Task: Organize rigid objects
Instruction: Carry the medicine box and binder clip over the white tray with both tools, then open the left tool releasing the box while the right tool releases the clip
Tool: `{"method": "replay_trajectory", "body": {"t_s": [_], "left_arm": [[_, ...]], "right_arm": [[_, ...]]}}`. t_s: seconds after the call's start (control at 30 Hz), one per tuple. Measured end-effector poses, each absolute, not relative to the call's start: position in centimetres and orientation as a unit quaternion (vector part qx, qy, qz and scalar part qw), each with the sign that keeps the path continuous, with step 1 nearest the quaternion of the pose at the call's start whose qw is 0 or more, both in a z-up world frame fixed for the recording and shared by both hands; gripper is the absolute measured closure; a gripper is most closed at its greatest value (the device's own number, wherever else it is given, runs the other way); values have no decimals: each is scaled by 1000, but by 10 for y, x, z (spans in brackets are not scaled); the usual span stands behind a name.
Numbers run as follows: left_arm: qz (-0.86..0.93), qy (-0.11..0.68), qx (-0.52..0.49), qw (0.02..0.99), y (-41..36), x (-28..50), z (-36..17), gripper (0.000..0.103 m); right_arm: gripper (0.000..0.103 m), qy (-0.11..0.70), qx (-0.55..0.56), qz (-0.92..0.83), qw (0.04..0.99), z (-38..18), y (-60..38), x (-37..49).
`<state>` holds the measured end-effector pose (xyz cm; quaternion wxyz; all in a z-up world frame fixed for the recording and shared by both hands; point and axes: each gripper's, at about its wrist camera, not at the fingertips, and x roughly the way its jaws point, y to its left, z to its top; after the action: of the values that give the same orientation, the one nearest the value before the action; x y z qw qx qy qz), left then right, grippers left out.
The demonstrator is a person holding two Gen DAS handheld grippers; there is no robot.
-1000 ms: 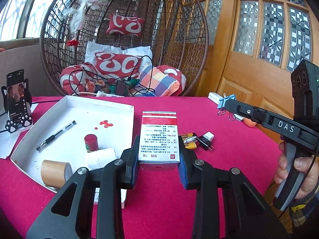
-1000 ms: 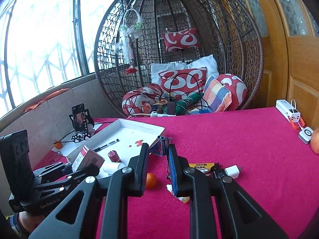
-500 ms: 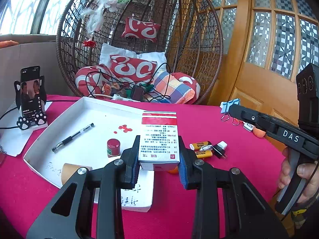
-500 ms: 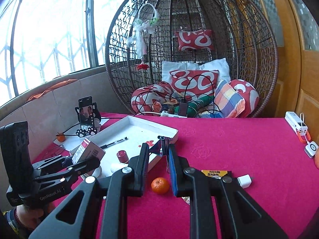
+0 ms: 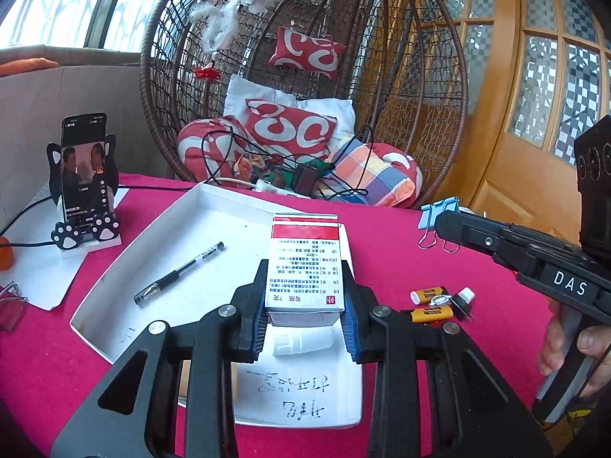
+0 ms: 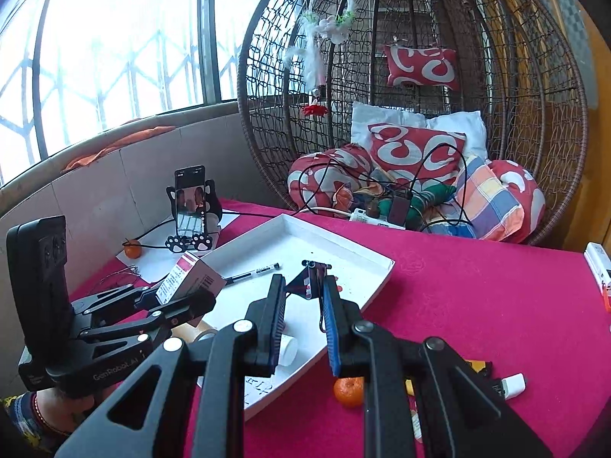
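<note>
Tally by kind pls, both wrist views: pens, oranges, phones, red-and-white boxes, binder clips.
Pen: 1
Oranges: 2
Phone: 1
Box: 1
Binder clip: 1
Total: 6

White tray (image 5: 114,307), magenta tablecloth (image 5: 477,267), red-and-white box (image 5: 305,263).

Daylight floods through tall windows (image 6: 114,45). A wicker egg chair (image 6: 420,87) full of red-and-white cushions (image 6: 416,149) stands behind the red-clothed counter (image 6: 477,297), beside a wooden door (image 5: 542,87) with patterned glass.
</note>
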<state>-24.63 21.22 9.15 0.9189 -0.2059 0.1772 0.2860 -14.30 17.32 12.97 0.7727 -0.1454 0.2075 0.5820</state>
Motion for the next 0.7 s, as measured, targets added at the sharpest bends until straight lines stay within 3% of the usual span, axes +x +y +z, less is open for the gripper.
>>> {"method": "replay_trajectory", "body": {"t_s": [0.4,0.7], "left_arm": [[301,213,-267,891,283,-229,76,72],[316,240,-285,873,296,-213,53,72]], "right_arm": [[85,267,-130,576,762,103,238,-120],[85,314,-126,554,761,65,269,-110]]}}
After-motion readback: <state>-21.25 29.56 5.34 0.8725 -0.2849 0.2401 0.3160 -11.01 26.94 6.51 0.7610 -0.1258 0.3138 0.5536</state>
